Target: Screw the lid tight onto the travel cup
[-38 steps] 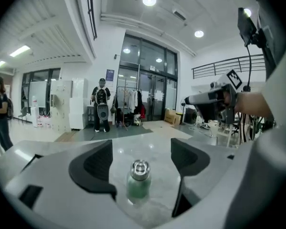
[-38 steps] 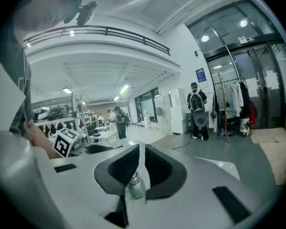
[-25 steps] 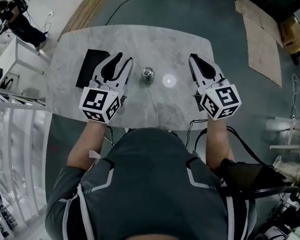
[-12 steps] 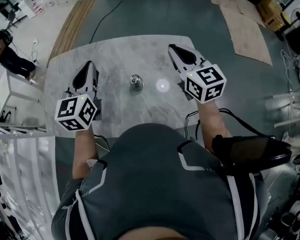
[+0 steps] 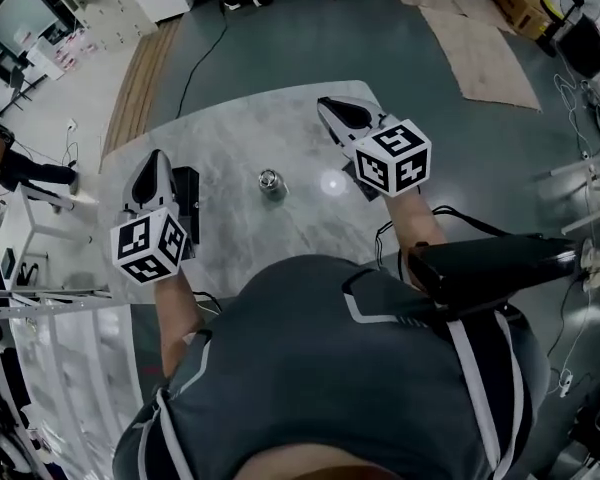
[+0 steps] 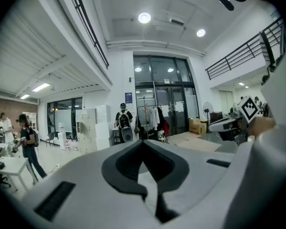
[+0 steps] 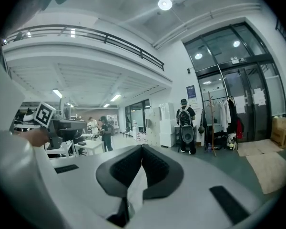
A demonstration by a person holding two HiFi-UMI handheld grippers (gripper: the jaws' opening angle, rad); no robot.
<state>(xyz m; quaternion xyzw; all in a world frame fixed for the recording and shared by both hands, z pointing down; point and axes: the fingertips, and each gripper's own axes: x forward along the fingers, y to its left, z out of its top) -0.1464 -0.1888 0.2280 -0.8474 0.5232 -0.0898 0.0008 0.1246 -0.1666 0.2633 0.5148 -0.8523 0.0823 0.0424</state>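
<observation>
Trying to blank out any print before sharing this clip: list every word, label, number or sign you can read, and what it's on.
No text here can be read.
Blue sign beside the glass doors: too small to read.
White sheets on the door glass: too small to read.
Left marker cube and right marker cube: black-and-white square patterns only, no words.

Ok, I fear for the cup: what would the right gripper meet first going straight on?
Likely nothing near: the right gripper, shut, points over the table's far edge into open room. The cup stands off that line, to its left.
</observation>
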